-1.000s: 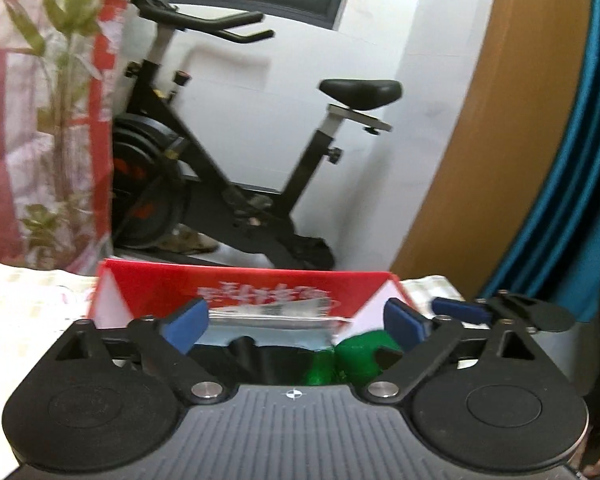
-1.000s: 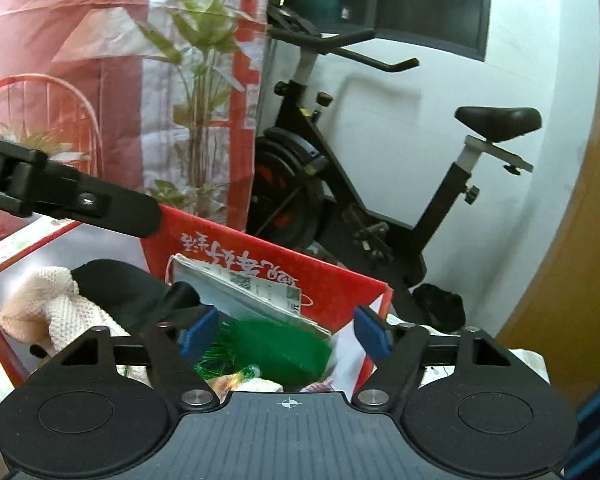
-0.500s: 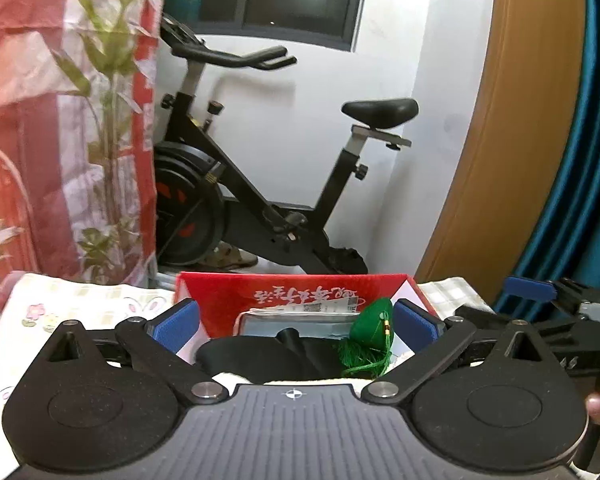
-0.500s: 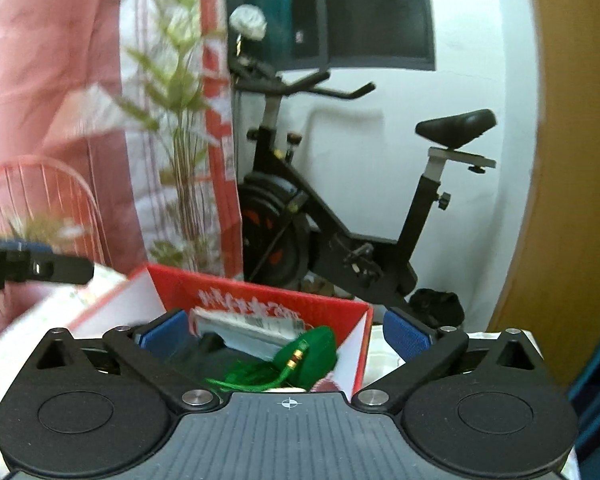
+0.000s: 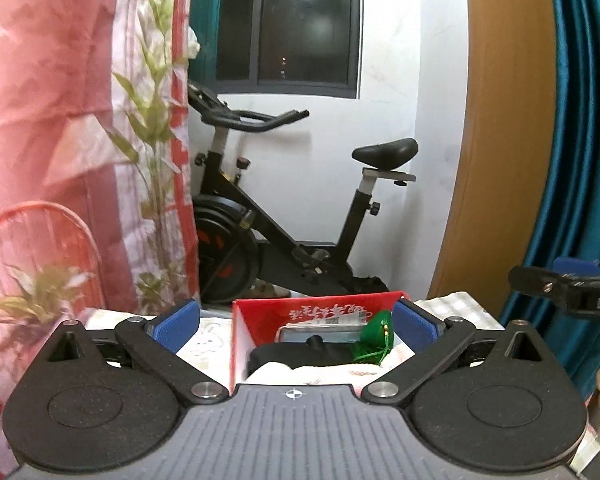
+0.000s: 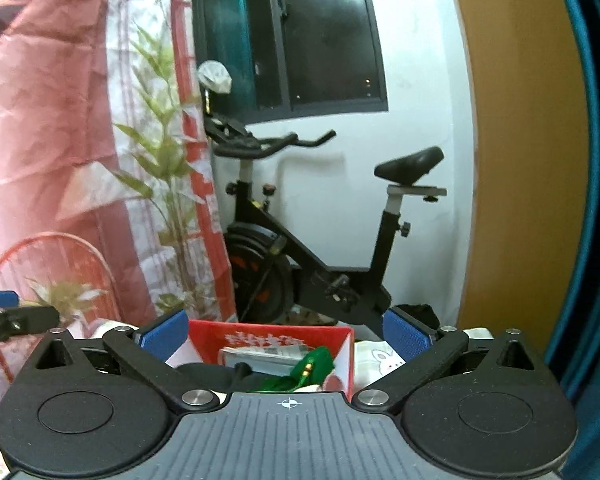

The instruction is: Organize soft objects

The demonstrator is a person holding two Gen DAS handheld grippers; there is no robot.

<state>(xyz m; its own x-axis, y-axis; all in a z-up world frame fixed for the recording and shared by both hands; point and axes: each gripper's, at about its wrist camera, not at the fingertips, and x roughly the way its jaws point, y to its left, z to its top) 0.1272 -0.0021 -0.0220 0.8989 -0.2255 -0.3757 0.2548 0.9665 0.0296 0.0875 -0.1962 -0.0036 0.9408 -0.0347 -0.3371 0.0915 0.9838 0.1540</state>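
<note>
Both sets of jaws gape wide, nothing between them; the left gripper and right gripper hang side by side. Just beyond and below lies the red box, directly ahead of both; green tasselled pouch on its right, black cloth and cream knit nearer; exercise bike far behind.

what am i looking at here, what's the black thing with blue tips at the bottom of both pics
Those are two handheld grabbers, one in each of a person's hands, each carrying its own camera that looks out along its blue-padded jaws. One picture is from the left gripper, the other from the right gripper. Both have their jaws wide open and hold nothing. Ahead, on a cloth-covered surface, stands a red box holding a green pouch, something black and a pale knit piece. An exercise bike stands behind.
</note>
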